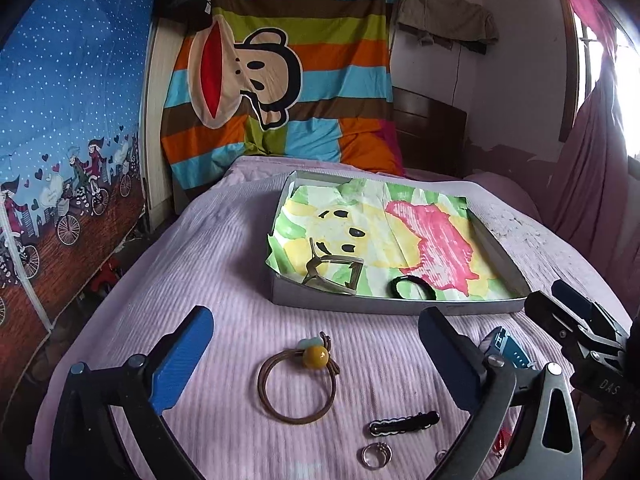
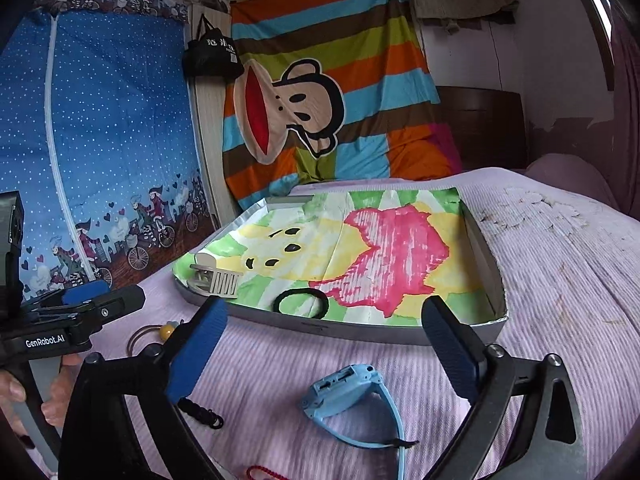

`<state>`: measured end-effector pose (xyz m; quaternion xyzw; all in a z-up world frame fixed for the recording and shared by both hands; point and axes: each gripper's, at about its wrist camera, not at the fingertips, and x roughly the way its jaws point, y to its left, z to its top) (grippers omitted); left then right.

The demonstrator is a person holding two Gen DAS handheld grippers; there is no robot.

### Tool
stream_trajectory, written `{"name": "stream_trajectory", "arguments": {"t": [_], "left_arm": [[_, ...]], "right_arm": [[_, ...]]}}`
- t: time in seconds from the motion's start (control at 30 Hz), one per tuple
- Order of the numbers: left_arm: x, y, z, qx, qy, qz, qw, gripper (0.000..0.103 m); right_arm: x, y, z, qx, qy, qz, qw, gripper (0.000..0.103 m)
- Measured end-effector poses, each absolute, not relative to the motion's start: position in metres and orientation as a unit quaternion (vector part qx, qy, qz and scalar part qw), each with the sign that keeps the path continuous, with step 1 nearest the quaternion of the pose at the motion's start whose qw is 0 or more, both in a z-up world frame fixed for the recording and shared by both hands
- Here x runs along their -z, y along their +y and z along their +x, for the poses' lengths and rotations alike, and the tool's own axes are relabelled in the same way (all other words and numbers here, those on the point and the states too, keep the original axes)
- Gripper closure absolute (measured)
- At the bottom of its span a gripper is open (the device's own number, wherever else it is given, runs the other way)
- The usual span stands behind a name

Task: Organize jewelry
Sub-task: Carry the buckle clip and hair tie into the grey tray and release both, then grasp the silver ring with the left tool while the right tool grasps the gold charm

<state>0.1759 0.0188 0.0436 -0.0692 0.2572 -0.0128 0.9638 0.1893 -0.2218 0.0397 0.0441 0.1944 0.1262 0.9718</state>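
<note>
A shallow grey box (image 1: 400, 307) (image 2: 360, 326) lined with painted paper lies on the pink bedspread. In it are a beige claw clip (image 1: 334, 272) (image 2: 216, 278) and a black hair tie (image 1: 414, 286) (image 2: 301, 301). My left gripper (image 1: 316, 354) is open, its fingers either side of a brown hair tie with a yellow bead (image 1: 298, 384) (image 2: 160, 332). A black hair clip (image 1: 404, 423) and a silver ring (image 1: 376, 455) lie near it. My right gripper (image 2: 324, 350) is open above a blue smartwatch (image 2: 352, 400) (image 1: 506, 346).
A red beaded string (image 2: 264, 472) lies at the near edge, with a small black clasp (image 2: 202, 414) by the right gripper's left finger. A striped cartoon blanket (image 1: 288, 80) hangs behind the bed. A blue wardrobe cover (image 1: 68, 140) stands on the left.
</note>
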Motion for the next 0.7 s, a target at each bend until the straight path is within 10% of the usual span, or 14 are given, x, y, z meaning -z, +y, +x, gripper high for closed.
{"name": "stream_trajectory", "arguments": {"t": [0.7], "left_arm": [[-0.023,0.011,0.105,0.046,0.243,-0.035,0.968,0.000]], "right_arm": [[-0.028,-0.239,0.102,-0.139,0.191,-0.004,0.972,0.001]]}}
